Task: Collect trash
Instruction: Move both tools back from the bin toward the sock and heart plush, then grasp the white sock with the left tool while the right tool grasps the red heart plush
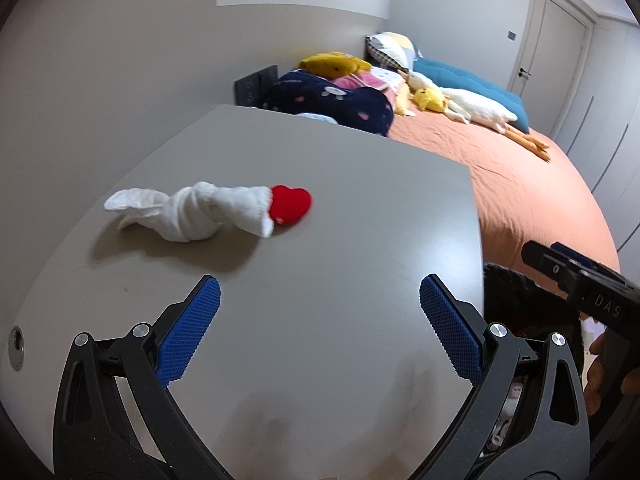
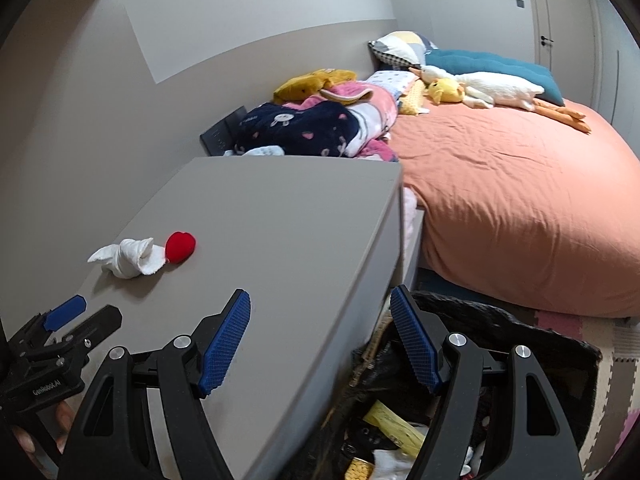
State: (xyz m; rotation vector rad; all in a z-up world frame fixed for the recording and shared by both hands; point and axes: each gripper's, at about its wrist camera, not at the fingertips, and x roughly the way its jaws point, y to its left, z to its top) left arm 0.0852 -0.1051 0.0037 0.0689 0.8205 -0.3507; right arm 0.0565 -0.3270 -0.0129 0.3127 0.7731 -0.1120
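A twisted white cloth (image 1: 188, 212) with a red plush heart (image 1: 289, 205) lies on the grey table (image 1: 340, 240); both also show in the right wrist view, the cloth (image 2: 126, 258) and the heart (image 2: 180, 247). My left gripper (image 1: 320, 324) is open and empty, hovering over the table short of the cloth. My right gripper (image 2: 320, 340) is open and empty at the table's right edge, above a black bin (image 2: 520, 344) that holds a yellow wrapper (image 2: 396, 426) and other trash.
A bed with an orange sheet (image 2: 520, 200) lies beyond the table, with folded blankets (image 2: 304, 128), pillows and plush ducks (image 2: 480, 88). Foam floor mats (image 2: 616, 368) lie right of the bin. A closed door (image 1: 552, 40) is at the far right.
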